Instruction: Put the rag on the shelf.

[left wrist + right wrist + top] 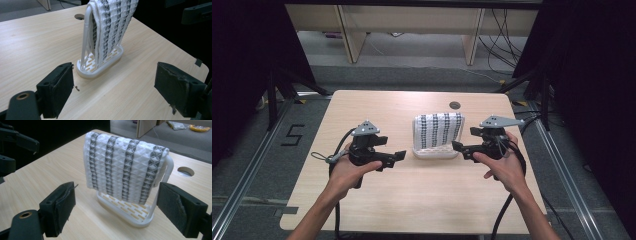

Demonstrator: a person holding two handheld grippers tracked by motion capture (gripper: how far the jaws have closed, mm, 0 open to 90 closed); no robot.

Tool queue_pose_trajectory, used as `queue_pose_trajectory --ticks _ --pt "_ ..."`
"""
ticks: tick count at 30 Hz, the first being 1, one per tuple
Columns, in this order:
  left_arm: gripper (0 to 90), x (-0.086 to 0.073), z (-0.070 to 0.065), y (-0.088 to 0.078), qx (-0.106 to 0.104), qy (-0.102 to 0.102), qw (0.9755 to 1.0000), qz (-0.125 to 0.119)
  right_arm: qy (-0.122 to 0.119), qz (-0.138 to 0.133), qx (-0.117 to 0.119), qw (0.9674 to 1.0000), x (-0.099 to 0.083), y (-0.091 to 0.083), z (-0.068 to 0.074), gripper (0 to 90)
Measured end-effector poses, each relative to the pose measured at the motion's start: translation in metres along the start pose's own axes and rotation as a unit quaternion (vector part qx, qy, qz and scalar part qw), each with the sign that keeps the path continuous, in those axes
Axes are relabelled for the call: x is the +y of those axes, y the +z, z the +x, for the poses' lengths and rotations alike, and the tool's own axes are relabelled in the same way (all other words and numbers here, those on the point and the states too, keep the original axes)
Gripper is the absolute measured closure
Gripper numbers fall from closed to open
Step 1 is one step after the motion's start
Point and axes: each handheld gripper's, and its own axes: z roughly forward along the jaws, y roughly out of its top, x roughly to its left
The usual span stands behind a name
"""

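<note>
A white cloth with dark grey stripes (439, 129) hangs over a small white plastic rack (434, 152) in the middle of the wooden table. My left gripper (391, 148) is held just left of the rack, jaws wide open and empty. My right gripper (467, 139) is just right of it, also open and empty. In the left gripper view the cloth (110, 27) shows edge-on, folded over the rack's hoop, with the slotted rack base (100, 65) ahead of my left gripper (115, 82). In the right gripper view the cloth (125, 167) faces my right gripper (117, 205) broadside above the rack base (125, 211).
The table (422, 195) has a round cable hole (455, 105) behind the rack, also seen as the cable hole (185, 171). Black curtains flank both sides. Desk legs and cables stand on the floor beyond the far edge. Bare tabletop lies in front of the rack.
</note>
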Motion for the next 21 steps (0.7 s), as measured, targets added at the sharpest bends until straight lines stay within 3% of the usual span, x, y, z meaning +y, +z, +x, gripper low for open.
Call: queue_pose_trajectory --ticks 5,6,13,17,21 --pt "14.7 -0.005 0.0 -0.003 0.0 -0.003 1.0 -0.001 -0.006 -0.004 0.004 1.0 -0.003 0.0 0.002 16.6" --pt "14.7 -0.008 0.0 -0.004 0.004 -0.002 1.0 -0.005 -0.005 -0.007 0.016 0.9998 -0.006 0.002 0.003 16.7" --pt "14.7 -0.017 0.002 -0.005 -0.002 -0.007 1.0 -0.004 0.008 0.003 0.014 0.9999 -0.009 0.0 0.011 16.7" --pt "14.7 -0.026 0.004 -0.002 -0.002 -0.005 1.0 0.004 -0.013 -0.005 0.014 0.9998 -0.014 0.0 0.014 16.7" --pt "14.7 -0.031 0.003 -0.002 0.001 -0.001 0.9999 0.013 -0.009 -0.002 0.018 0.9998 -0.02 -0.001 0.019 16.8"
